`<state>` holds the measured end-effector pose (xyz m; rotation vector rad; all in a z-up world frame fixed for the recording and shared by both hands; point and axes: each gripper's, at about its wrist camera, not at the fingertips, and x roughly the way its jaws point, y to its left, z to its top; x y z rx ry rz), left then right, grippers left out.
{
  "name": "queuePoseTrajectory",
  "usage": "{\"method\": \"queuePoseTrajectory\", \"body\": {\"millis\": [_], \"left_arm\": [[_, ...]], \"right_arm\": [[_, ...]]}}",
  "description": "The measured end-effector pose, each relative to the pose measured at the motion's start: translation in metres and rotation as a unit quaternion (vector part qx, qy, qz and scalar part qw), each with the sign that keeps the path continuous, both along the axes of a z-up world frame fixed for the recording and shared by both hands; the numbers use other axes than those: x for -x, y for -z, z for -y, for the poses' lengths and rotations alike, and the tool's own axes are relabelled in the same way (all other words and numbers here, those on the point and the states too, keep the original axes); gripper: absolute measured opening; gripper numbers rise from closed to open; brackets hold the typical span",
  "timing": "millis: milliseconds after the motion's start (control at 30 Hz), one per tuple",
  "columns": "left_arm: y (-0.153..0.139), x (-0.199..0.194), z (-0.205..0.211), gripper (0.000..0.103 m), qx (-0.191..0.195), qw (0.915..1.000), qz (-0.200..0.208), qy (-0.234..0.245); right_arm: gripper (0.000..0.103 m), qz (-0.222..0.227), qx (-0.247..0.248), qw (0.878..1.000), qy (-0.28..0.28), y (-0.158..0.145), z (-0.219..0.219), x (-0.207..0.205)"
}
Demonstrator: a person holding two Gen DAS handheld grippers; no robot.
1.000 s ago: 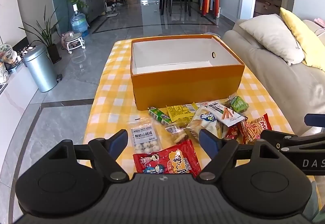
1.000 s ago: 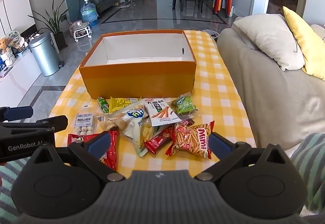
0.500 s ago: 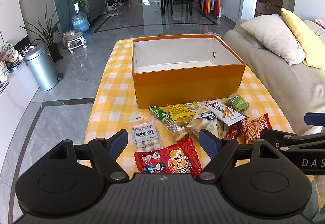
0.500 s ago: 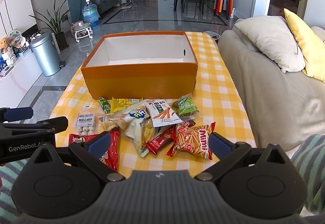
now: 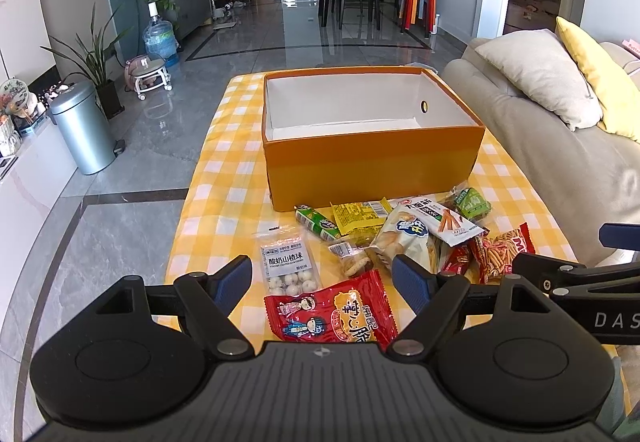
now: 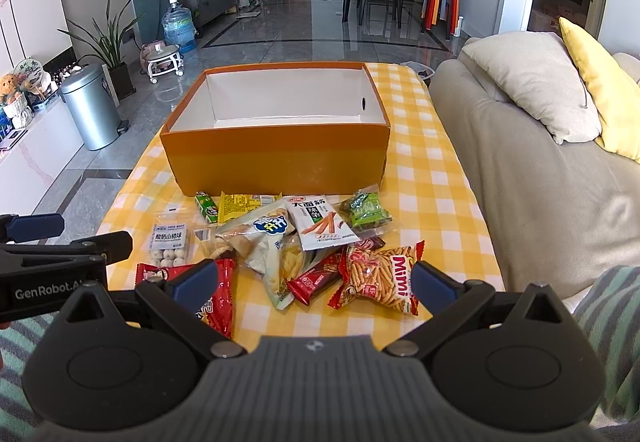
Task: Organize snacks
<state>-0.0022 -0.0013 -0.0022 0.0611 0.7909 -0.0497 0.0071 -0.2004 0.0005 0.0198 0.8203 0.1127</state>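
Orange cardboard forms the open box point(image 5: 372, 165) with a white inside, standing on the worktop point(image 5: 224, 193) under a yellow-and-white checked cloth. The snacks lie in a loose heap just in front of its near wall, none inside it. Nearest the left gripper point(image 5: 322, 280) lies a red packet point(image 5: 332, 312) with cartoon figures and large Chinese characters; beside it a clear bag of white balls point(image 5: 286, 268) is labelled 酸奶山楂球. A white packet point(image 6: 318, 222) reads 大面筋, with orange sticks drawn on it, and overlaps a pale bag with a blue logo point(image 6: 266, 238). The red-and-orange Mimi stick bag point(image 6: 378, 276) shows its name fully only in the right wrist view; in the left wrist view just the letter M is visible. A green roll point(image 5: 316, 222), a yellow sachet point(image 5: 360, 215), a green-filled clear bag point(image 6: 366, 209) and a dark red bar point(image 6: 316, 276) complete the heap.

Both grippers hover at the near worktop edge, fingers spread wide, holding nothing. The right gripper point(image 6: 314, 278) sees the left one's arm marked "GenRobot.A…"; the left view shows the right one marked "DAS…".

A beige sofa point(image 6: 540, 181) with a grey cushion point(image 6: 532, 77) and a yellow one point(image 6: 600, 81) stands to the right, and a silver bin point(image 5: 82, 129) on the floor to the left.
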Motion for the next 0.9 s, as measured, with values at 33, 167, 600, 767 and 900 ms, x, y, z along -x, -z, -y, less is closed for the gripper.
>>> {"method": "queuePoseTrajectory", "body": {"millis": [33, 167, 600, 767, 900], "left_arm": [[-0.0001, 0.0004, -0.0003, 0.093, 0.0, 1.0, 0.0, 0.0], [0.0003, 0.0022, -0.0005, 0.093, 0.0, 1.0, -0.001, -0.001], [0.0008, 0.0022, -0.0008, 0.093, 0.001, 1.0, -0.001, -0.001], [0.0026, 0.0051, -0.001, 0.093, 0.0, 1.0, -0.003, -0.001], [0.0026, 0.0046, -0.0009, 0.093, 0.001, 1.0, -0.003, -0.002]], "right_arm": [[0.099, 0.0, 0.0, 1.0, 0.0, -0.0001, -0.0001, 0.0003], [0.099, -0.001, 0.001, 1.0, 0.0, 0.0007, 0.0, 0.0003], [0.099, -0.001, 0.001, 1.0, 0.0, 0.0012, -0.0002, -0.0001], [0.099, -0.003, 0.001, 1.0, 0.0, 0.0021, 0.0001, 0.0008], [0.099, -0.005, 0.001, 1.0, 0.0, 0.0053, 0.0002, -0.0001]]}}
